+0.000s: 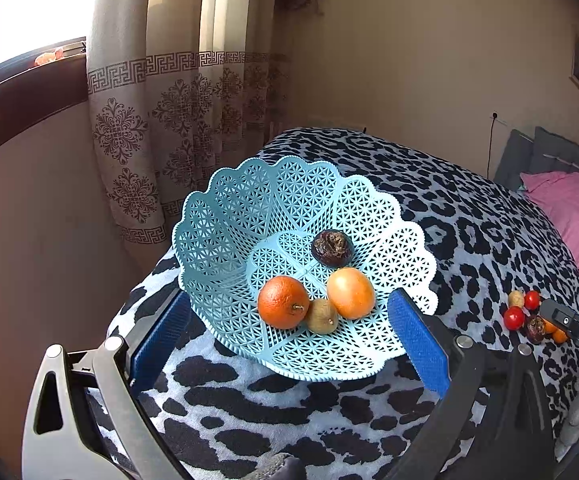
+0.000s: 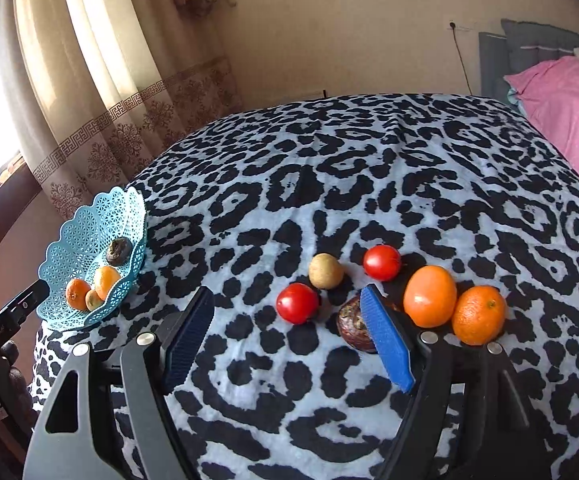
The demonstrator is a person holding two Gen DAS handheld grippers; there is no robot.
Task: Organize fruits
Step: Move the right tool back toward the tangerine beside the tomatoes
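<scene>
Both tongs are wide open and hold nothing: the left tongs (image 1: pixel 289 336) face the basket (image 1: pixel 225 216), the right tongs (image 2: pixel 289 340) face six fruits on the bed (image 2: pixel 369 168). A dark fruit (image 2: pixel 351 326) touches the right pad (image 2: pixel 387 344), so it may roll away.

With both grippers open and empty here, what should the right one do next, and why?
Probably ease the right gripper forward and close on the near red tomato. Its jaws stand open with nothing between them, that tomato lies nearly centred ahead, and six fruits sit on the blanket while the blue basket holds only four.
</scene>
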